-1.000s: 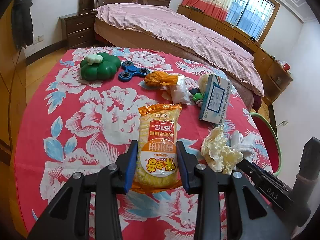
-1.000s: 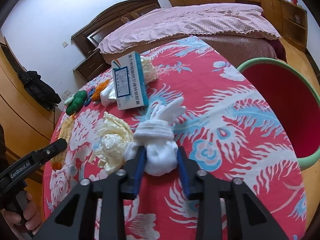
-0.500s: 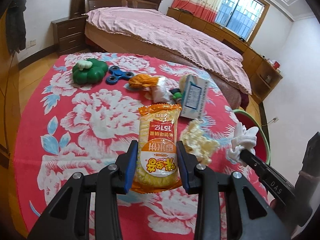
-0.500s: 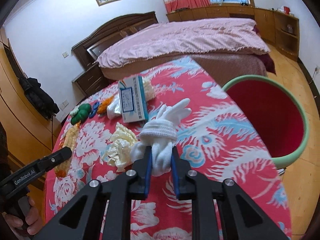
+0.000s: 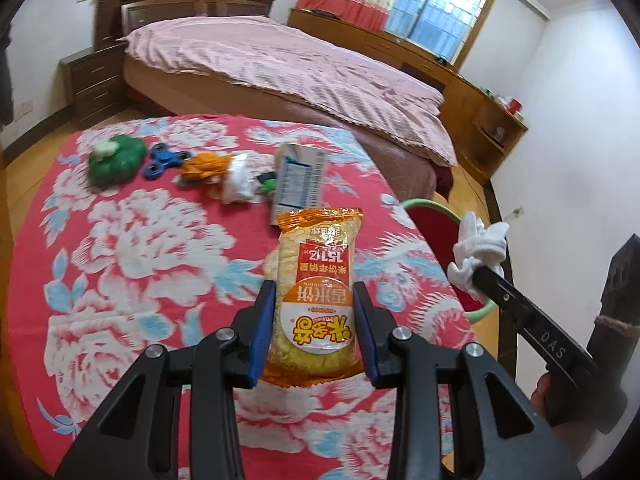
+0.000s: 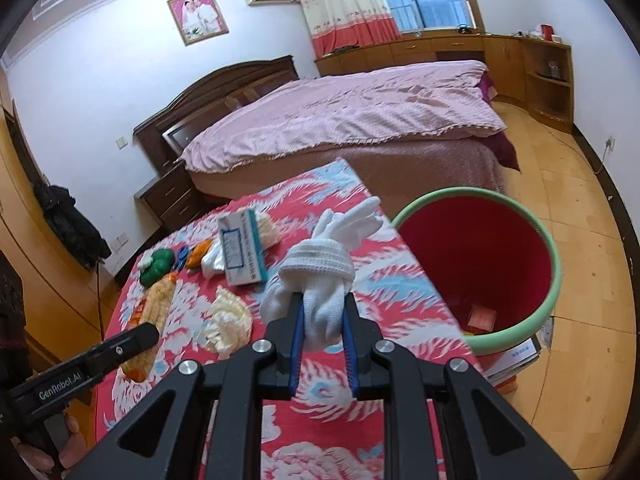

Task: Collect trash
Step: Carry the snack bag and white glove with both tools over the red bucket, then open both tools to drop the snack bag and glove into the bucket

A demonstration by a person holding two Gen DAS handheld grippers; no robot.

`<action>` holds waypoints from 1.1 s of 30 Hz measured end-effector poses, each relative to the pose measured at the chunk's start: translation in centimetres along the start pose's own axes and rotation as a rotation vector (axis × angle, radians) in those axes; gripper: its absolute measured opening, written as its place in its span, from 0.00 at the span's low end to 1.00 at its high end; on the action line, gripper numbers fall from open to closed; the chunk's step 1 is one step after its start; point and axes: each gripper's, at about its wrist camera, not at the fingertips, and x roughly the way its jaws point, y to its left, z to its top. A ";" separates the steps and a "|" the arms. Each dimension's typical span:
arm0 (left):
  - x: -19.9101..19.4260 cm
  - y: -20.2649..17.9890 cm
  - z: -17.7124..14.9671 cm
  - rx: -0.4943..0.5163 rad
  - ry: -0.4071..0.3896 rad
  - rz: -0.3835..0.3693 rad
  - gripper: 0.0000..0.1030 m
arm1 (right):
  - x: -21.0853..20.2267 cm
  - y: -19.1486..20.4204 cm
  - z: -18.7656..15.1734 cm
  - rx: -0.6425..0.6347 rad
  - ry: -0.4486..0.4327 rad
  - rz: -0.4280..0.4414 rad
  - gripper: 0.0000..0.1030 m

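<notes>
Left wrist view: left gripper (image 5: pixel 314 316) fingers clamping orange snack packet (image 5: pixel 316 300), holding it clear above floral surface (image 5: pixel 120 280). Right gripper (image 5: pixel 478 272) carrying white gloves (image 5: pixel 480 248) beside red bin (image 5: pixel 436 232).

Right wrist view: right gripper (image 6: pixel 323 322) fingers pinching bundled white gloves (image 6: pixel 324 276), suspended near bin rim (image 6: pixel 554 280). Step in hand: carrying trash binward. Next move calling for positioning over bin mouth, then parting fingers.

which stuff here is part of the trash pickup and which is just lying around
In play:
snack packet in left gripper
white gloves in right gripper
red bin

Lying about:
green toy
blue spinner
blue-white box
</notes>
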 end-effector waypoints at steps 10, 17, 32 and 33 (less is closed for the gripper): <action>2.3 -7.1 1.1 0.122 0.045 -0.069 0.37 | -2.2 -3.9 1.7 0.031 -0.070 -0.048 0.19; 5.6 -10.8 1.4 0.167 0.098 -0.101 0.37 | -2.2 -7.8 2.6 0.087 -0.079 -0.090 0.19; 13.2 -16.2 3.1 0.244 0.160 -0.117 0.37 | 1.8 -14.7 2.3 0.191 0.010 -0.144 0.20; 13.8 -16.3 3.1 0.246 0.164 -0.116 0.37 | 2.2 -15.1 2.2 0.204 0.017 -0.147 0.20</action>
